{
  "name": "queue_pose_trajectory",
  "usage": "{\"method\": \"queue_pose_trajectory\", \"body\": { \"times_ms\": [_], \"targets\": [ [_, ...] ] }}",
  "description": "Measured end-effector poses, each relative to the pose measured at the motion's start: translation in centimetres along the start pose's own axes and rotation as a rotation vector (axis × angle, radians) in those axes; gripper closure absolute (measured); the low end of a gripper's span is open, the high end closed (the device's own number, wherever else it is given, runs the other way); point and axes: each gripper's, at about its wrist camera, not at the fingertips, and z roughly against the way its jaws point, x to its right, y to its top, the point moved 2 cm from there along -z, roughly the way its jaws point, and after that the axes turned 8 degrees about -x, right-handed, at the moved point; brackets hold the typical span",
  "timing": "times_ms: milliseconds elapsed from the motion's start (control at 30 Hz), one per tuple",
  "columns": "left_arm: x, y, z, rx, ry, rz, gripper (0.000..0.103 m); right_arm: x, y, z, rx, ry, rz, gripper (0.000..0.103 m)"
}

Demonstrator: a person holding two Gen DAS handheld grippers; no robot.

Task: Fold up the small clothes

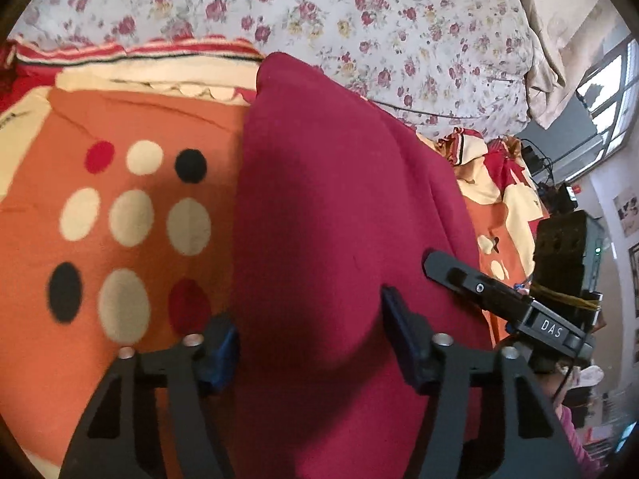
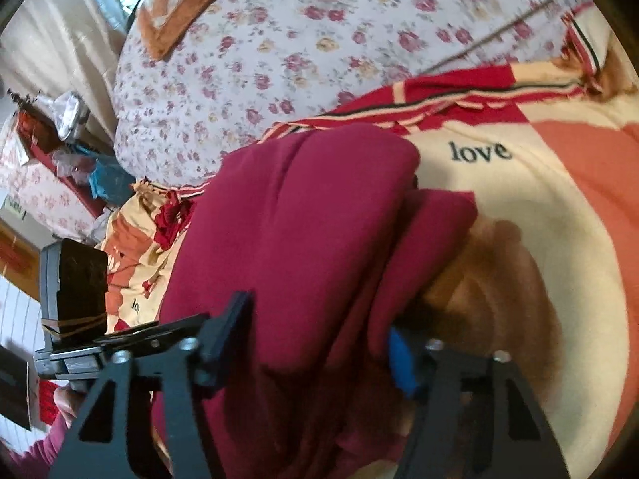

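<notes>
A dark red garment [image 1: 339, 207] lies on the orange patterned blanket [image 1: 120, 119], folded into a long strip. My left gripper [image 1: 309, 333] is open, its two fingers astride the near end of the garment. In the right wrist view the same garment [image 2: 291, 231] is seen with a folded layer [image 2: 431, 231] at its right side. My right gripper [image 2: 319, 339] is open over the near end of the cloth. The other gripper shows at the right edge of the left wrist view [image 1: 499, 299] and at the left edge of the right wrist view [image 2: 120, 339].
A floral duvet [image 1: 359, 20] is heaped behind the garment. The blanket carries the word "love" [image 2: 481, 151]. A window [image 1: 607, 92] and cables are at the far right. Cluttered shelves [image 2: 60, 139] are at the left of the right wrist view.
</notes>
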Motion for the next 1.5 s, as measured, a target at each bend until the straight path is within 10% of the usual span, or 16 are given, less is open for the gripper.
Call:
{"method": "queue_pose_trajectory", "body": {
  "times_ms": [367,667,1033,1367,1500],
  "targets": [
    [1.2,-6.1,7.2,0.04,0.105,-0.001,0.074,-6.4,-3.6,0.2,-0.131,0.095,0.109,0.046],
    [-2.1,-9.3,6.1,0.037,0.132,0.073,0.067,-7.2,-6.1,1.9,-0.108,-0.108,0.117,0.038],
    [-0.8,-10.3,6.9,0.1,0.245,0.031,0.064,-14.8,-11.5,5.3,-0.079,-0.207,0.498,0.051],
    [0.9,-11.4,9.9,0.21,0.366,-0.035,0.064,-12.5,-11.6,3.0,-0.118,-0.285,0.424,0.06],
    [1.9,-11.6,10.7,0.252,0.42,-0.056,0.064,-13.5,-11.2,5.6,-0.039,-0.27,0.396,0.046]
  ]
}}
